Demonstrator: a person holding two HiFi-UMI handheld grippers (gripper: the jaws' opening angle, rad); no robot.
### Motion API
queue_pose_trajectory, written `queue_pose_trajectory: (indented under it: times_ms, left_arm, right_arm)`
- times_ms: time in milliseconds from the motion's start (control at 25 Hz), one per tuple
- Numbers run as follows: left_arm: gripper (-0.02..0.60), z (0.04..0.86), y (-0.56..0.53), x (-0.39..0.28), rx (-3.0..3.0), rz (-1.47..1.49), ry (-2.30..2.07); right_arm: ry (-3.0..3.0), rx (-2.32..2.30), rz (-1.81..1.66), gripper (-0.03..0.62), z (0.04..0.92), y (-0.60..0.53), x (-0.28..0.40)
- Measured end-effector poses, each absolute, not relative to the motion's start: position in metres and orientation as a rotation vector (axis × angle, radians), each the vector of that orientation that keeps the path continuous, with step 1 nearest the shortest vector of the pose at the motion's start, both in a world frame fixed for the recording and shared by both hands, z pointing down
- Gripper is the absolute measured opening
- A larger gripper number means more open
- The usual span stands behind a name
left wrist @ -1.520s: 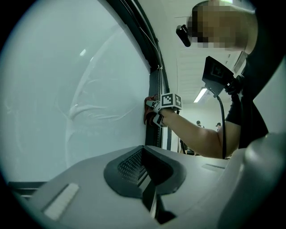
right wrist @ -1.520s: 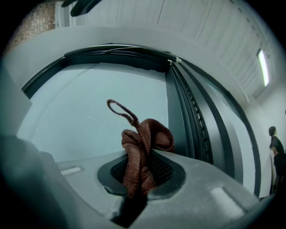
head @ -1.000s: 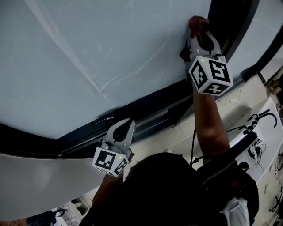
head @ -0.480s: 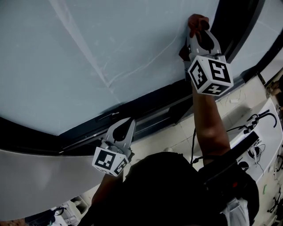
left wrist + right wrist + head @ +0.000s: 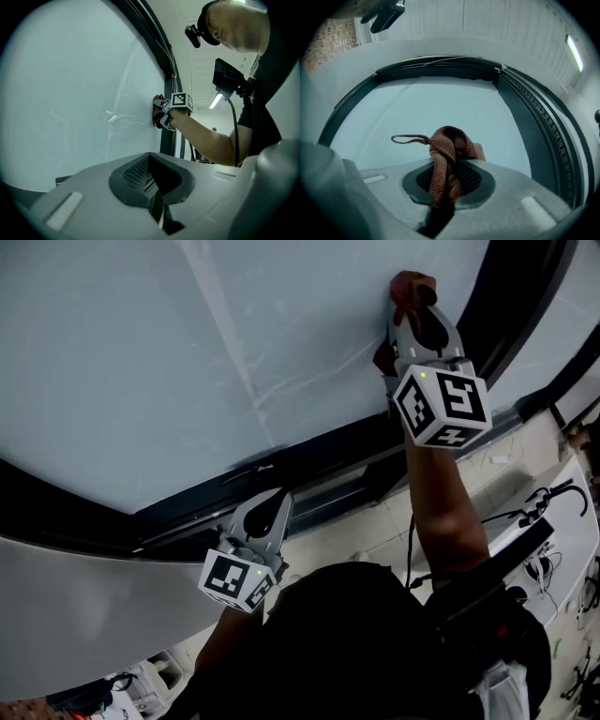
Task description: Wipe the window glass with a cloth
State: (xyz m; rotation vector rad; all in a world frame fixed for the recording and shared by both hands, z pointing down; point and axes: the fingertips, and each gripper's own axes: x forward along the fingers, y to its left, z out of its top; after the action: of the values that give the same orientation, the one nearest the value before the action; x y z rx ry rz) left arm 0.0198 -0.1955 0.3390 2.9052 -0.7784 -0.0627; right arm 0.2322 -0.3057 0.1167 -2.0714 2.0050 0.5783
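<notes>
R tongs [image 5: 419,310] clamp the brown cloth [image 5: 410,285] against the window glass [image 5: 187,352] near its R frame, so fabric meets pane. L tongs [image 5: 272,505], closed & empty, hang low by the sill.

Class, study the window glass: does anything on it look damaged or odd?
Yes. Pale crease-like lines cross the window glass, meeting left of the cloth held in the right gripper. They could be scratches or wrinkled film; I cannot tell which.

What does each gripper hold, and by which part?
The right gripper pinches the brown cloth by its bunched lower end; the left gripper holds nothing.
</notes>
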Motion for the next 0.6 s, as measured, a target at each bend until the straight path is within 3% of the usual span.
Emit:
queue_pose_trajectory:
  times_ms: [600]
  left_arm:
    - [0.017,0.342,-0.191,-0.037,2.897,-0.07,-0.821]
  right_arm:
    - [2.138,-1.91,0.631,0.032,0.112,-0.306,0.113]
